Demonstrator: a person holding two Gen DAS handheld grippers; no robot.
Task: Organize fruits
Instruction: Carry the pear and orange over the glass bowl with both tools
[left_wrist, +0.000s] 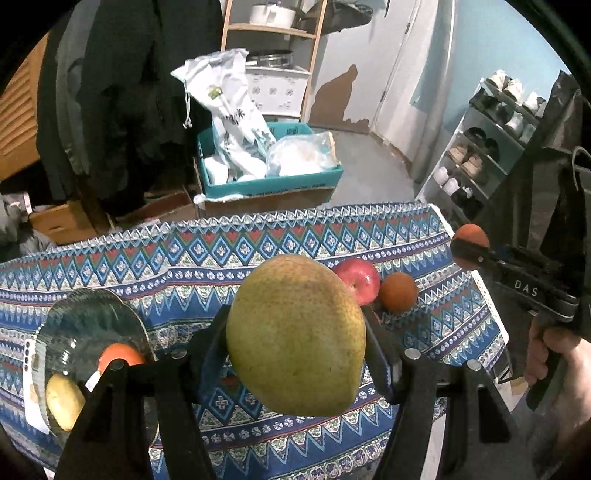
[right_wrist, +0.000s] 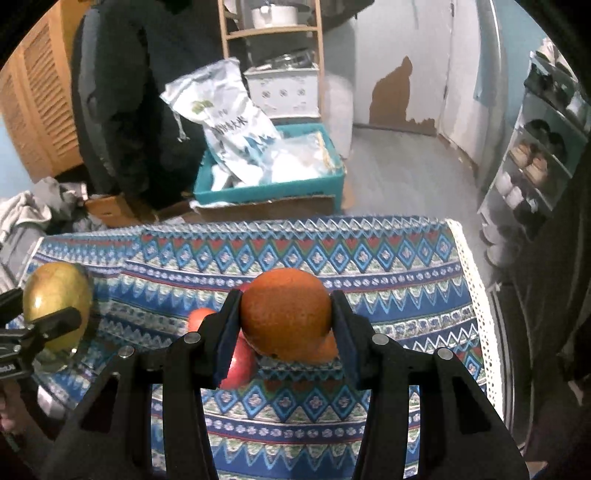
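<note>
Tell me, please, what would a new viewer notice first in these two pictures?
A big yellow-green pear fills the left view's centre, held in the left gripper. An orange sits likewise in the right gripper. Below lies a bright patterned tablecloth, with a glass plate at its left.

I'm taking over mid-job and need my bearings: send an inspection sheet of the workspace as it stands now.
Surface: patterned tablecloth covers the table.
Job's things: green plate holds a small orange fruit and a yellow fruit; red apple and loose orange lie on the cloth.
Clutter: nothing seen.
Grippers: left gripper clamps a pear; right gripper clamps an orange.
Cables: nothing seen.
Surroundings: teal box with bags, shoe rack.
</note>
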